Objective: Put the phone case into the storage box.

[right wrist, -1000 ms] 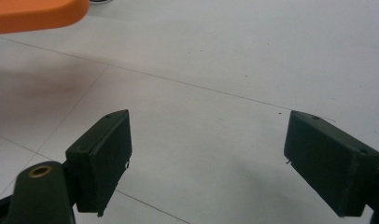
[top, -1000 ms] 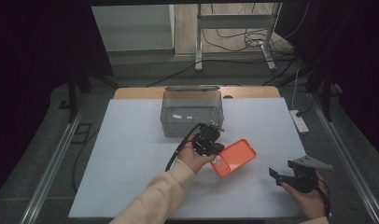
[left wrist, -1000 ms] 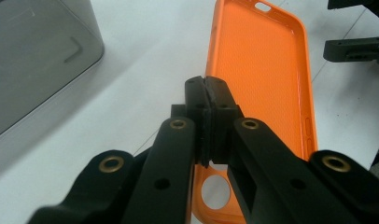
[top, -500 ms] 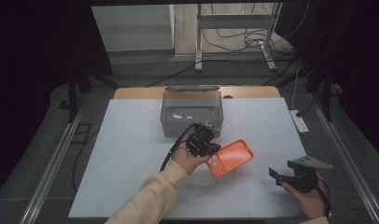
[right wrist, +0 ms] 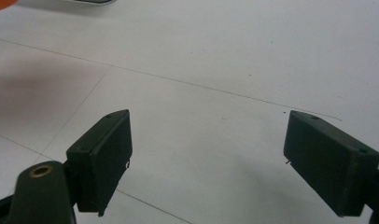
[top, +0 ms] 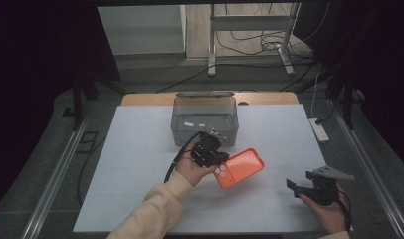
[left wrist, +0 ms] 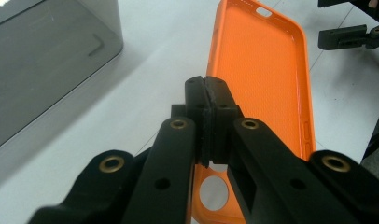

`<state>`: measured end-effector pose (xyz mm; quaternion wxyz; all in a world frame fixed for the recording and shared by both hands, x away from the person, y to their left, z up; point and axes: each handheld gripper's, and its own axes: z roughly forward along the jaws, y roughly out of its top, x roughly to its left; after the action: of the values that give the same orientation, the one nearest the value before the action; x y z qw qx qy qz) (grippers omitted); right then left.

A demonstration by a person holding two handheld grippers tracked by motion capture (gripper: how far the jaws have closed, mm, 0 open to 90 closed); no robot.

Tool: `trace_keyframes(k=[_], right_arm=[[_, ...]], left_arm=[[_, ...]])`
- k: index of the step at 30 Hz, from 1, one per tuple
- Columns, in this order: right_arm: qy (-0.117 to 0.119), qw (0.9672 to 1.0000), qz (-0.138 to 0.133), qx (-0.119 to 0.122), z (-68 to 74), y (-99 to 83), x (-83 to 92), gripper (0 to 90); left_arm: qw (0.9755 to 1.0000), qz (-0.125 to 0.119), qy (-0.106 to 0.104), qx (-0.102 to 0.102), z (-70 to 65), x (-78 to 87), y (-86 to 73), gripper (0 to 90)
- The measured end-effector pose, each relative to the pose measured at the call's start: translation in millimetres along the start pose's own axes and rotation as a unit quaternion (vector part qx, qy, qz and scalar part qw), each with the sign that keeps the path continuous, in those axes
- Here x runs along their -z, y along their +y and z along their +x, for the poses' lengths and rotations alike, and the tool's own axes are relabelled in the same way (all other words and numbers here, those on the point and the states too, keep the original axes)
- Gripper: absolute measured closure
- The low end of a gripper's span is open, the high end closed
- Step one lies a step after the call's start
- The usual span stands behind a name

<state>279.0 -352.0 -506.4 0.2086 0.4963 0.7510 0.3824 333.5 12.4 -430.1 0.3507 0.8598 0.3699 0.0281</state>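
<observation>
Orange phone case (top: 238, 168), empty, held at one edge by the left gripper (top: 213, 155) and lifted at a tilt above the table (top: 140, 164), just in front of the grey translucent bin (top: 205, 118). In the left gripper view the case (left wrist: 267, 79) shows its hollow inside and camera cutout, its rim pinched between the fully closed fingers (left wrist: 197, 100). The right gripper (top: 302, 187) rests low at the near right of the table, well apart from the case; in the right gripper view its fingers (right wrist: 103, 154) stand wide open with nothing between them. Progress, as judged: the pick-up is done and the case is in carriage; placement, most likely into or beside the bin, is left. Whether the bin holds anything cannot be told.
</observation>
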Motion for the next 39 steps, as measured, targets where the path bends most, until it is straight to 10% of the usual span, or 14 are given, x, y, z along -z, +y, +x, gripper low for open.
trace_keyframes(k=[39], right_arm=[[0.030, 0.9994, -0.012, -0.015, 1.1, 5.0, -1.5, 15.6]], left_arm=[[0.9995, -0.024, -0.011, -0.020, 20.4, 28.2, -27.7, 89.4]])
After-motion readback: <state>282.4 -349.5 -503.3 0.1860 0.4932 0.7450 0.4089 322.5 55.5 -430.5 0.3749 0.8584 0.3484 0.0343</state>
